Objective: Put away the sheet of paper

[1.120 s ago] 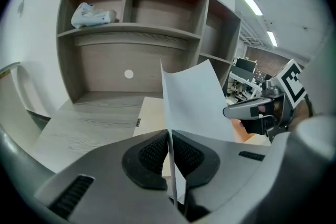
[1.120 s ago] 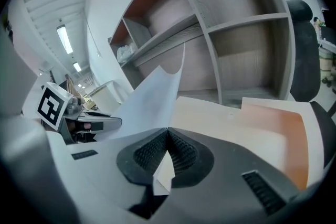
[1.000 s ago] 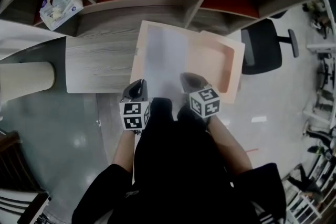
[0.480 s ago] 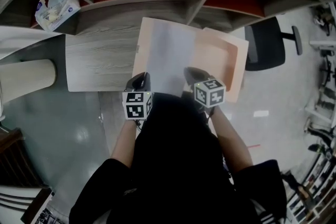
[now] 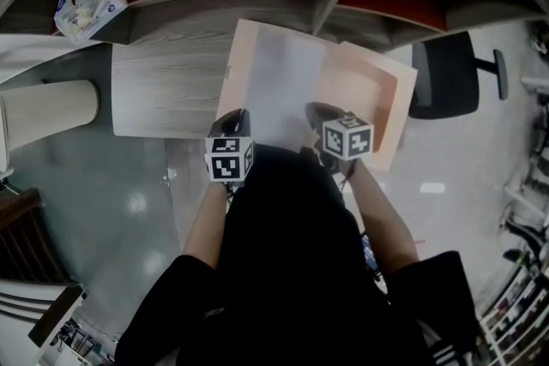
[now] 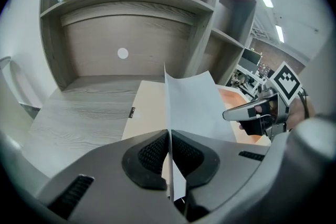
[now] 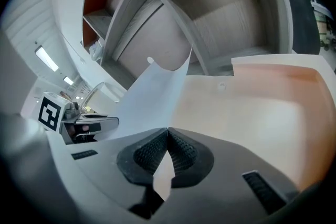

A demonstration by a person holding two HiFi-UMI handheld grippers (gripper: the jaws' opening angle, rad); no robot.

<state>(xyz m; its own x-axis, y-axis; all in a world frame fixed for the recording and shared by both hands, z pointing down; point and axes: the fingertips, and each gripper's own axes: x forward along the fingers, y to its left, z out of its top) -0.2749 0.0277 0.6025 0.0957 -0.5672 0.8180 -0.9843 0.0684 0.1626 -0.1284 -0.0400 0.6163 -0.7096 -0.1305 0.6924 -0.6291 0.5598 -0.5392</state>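
Paper first, from the head view: the sheet of paper hangs over the left half of the open peach file case, its near edge pinched by my left gripper and right gripper. Left gripper view: my jaws are clamped on the sheet's corner, a thin hold, and a sideways tug could tear or slip it. Right gripper view: my jaws are pressed onto the other corner. The sheet bows upward, so its far edge may catch the case's wall and crease.
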